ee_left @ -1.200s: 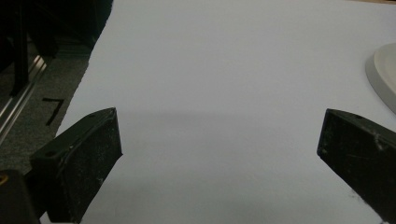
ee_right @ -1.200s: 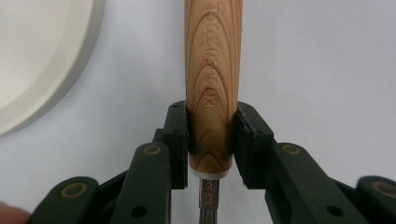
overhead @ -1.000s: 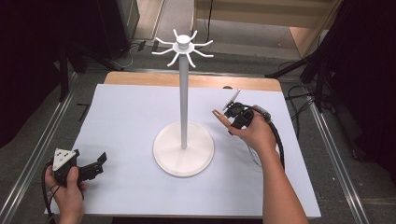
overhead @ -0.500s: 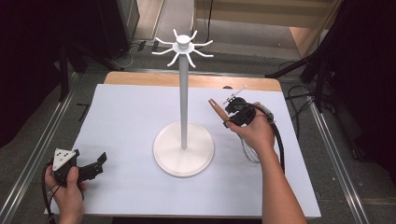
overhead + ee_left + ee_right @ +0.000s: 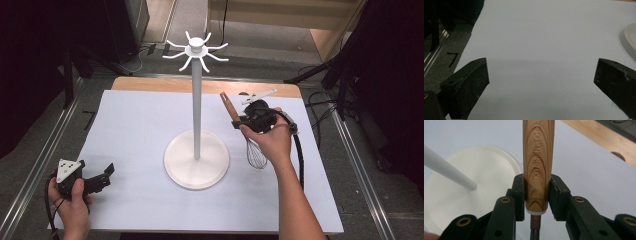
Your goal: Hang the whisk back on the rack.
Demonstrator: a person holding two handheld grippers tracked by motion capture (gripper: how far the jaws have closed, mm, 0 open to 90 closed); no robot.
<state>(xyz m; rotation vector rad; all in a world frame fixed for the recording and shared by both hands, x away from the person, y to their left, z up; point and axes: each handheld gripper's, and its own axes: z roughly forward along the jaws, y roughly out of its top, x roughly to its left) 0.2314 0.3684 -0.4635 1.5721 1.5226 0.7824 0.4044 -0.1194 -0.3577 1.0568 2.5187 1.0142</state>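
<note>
Right of the frame's middle, the right gripper (image 5: 241, 121) squeezed the whisk (image 5: 255, 153) by its wood handle, wires hanging down, likely to hook it on the stand (image 5: 196, 100). The left gripper (image 5: 102, 175) sat open, lower left.

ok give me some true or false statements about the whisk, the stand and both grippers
1. The right gripper is shut on the wooden-handled wire whisk. True.
2. The whisk hangs from a hook on the tall white stand with curved hooks. False: it is held in the gripper, beside the pole.
3. The left gripper has its jaws open with nothing between them. True.
4. The whisk's wire end points up. False: the wires hang below the hand, handle end up.
5. The stand's round base sits on the white table cover. True.
</note>
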